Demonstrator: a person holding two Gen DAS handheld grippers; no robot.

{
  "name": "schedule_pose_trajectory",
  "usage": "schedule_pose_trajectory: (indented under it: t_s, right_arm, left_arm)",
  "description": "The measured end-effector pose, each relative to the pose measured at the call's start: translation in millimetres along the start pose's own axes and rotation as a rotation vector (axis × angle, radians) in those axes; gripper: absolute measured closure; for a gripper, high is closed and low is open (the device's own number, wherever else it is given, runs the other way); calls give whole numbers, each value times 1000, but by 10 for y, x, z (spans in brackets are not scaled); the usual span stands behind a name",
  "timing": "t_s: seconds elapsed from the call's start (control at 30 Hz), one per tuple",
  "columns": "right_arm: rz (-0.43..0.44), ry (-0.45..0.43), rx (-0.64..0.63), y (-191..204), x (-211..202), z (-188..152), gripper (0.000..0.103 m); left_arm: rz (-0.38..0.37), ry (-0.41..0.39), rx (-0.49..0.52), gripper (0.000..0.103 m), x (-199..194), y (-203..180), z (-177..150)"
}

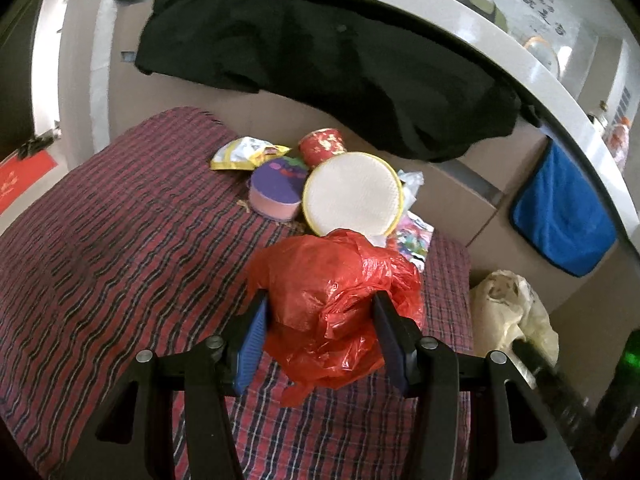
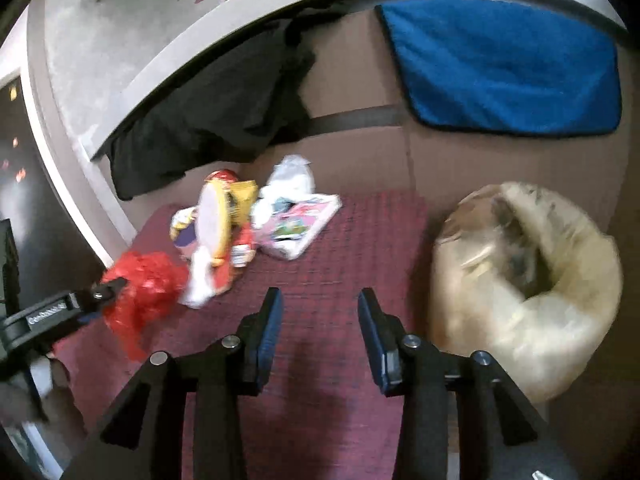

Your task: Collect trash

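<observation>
Here we hold the left gripper (image 1: 320, 328) half open around a crumpled red plastic bag (image 1: 332, 300); its blue pads (image 1: 252, 344) sit against the bag's sides, so it has the bag in its grip above the red plaid cloth (image 1: 120, 260). From the right wrist view we see the same left gripper (image 2: 108, 292) at the far left edge, with the red bag (image 2: 144, 292) bunched at its tip.

Our right gripper (image 2: 320, 320) stands partly open with nothing between its pads (image 2: 268, 332), hanging over the bare plaid cloth (image 2: 340, 280). Just to its right, off the cloth's edge, sits a pale cream trash bag (image 2: 520, 280) with its mouth gaping.

Beyond the red bag lies more litter: a round white lid with a yellow rim (image 1: 352, 194), a purple and pink tub (image 1: 276, 192), a red paper cup (image 1: 322, 146), a yellow snack wrapper (image 1: 244, 152), and a colourful flat packet (image 2: 300, 224). A blue towel (image 2: 500, 68) and a black garment (image 1: 320, 76) hang behind.
</observation>
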State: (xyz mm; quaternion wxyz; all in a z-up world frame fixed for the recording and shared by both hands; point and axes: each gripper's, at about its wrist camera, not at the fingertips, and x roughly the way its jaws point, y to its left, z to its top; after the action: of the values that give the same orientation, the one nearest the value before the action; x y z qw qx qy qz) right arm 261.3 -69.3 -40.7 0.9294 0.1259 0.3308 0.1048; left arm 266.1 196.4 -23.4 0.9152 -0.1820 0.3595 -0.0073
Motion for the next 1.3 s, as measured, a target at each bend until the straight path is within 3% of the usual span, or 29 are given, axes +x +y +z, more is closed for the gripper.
schedule_pose_trajectory:
  t_s: [0.23, 0.47, 0.6, 0.73, 0.97, 1.3]
  right_arm:
    - [69, 143, -14, 332, 332, -424, 66]
    - [-7, 109, -47, 256, 348, -385, 66]
    - [29, 102, -69, 175, 415, -227, 66]
    - [89, 77, -173, 250, 474, -49, 66]
    - [186, 51, -268, 620, 636, 219, 65]
    - [162, -22, -421, 1298, 1221, 883, 65]
  left_arm:
    - [50, -26, -61, 51, -93, 101, -68]
    - [71, -36, -41, 51, -128, 73, -42]
    - [63, -77, -13, 51, -226, 100, 6]
    - [72, -119, 21, 51, -327, 238, 90]
    - [51, -142, -40, 51, -397, 675, 219]
    - [15, -104, -38, 51, -383, 959, 253]
